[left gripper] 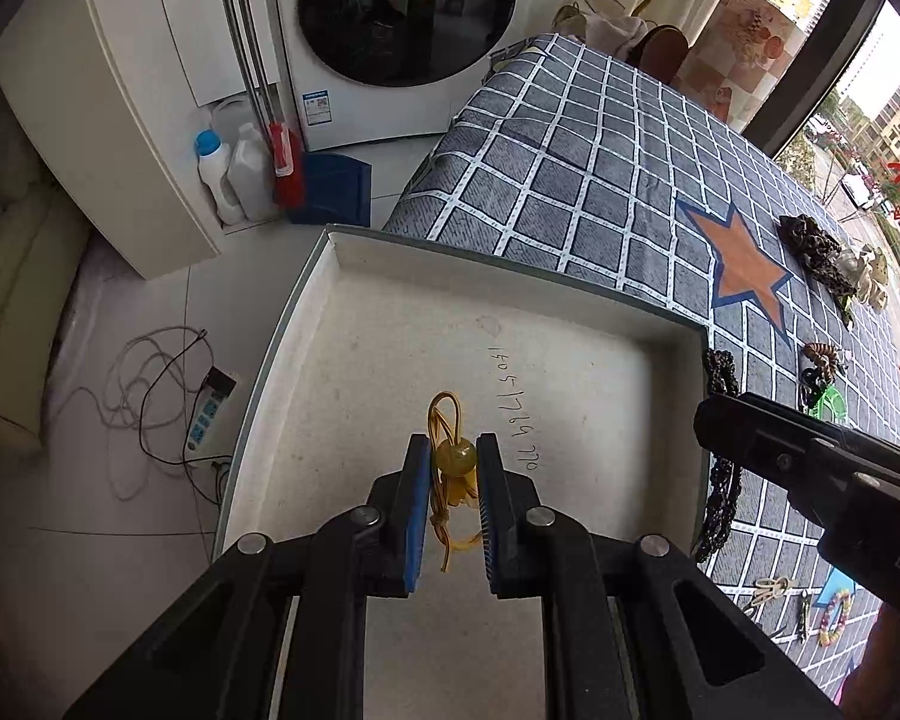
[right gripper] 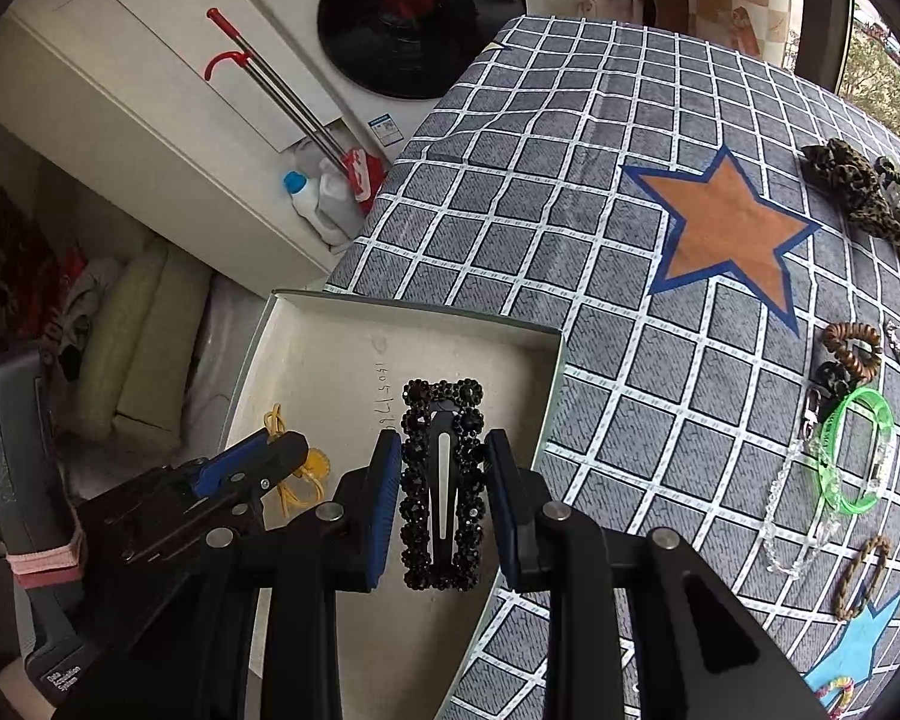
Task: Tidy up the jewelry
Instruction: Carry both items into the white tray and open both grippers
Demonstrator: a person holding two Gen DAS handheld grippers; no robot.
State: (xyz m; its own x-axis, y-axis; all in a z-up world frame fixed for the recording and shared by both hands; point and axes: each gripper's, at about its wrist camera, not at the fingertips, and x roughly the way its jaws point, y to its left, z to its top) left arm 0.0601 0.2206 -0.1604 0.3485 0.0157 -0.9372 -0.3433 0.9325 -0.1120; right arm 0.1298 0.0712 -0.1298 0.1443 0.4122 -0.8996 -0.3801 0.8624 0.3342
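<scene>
A shallow white box [left gripper: 390, 276] [right gripper: 306, 324] sits at the left edge of the checked table. My left gripper [left gripper: 453, 462] is shut on a yellow bead hair tie [left gripper: 456, 457] and holds it over the box floor; it also shows in the right wrist view [right gripper: 306, 468]. My right gripper [right gripper: 443, 468] is shut on a black beaded hair clip [right gripper: 443, 480], held over the box's right part. In the left wrist view the clip [left gripper: 720, 480] hangs below the right gripper's body beside the box's right wall.
More jewelry lies on the checked cloth [right gripper: 570, 210] at the right: a green bangle [right gripper: 858, 450], a clear chain [right gripper: 792, 516], a brown twisted ring [right gripper: 852, 345], a leopard scrunchie [right gripper: 858, 192], a braided band [right gripper: 864, 576]. A washing machine [right gripper: 420, 18] and floor cables [left gripper: 150, 396] are beyond the table.
</scene>
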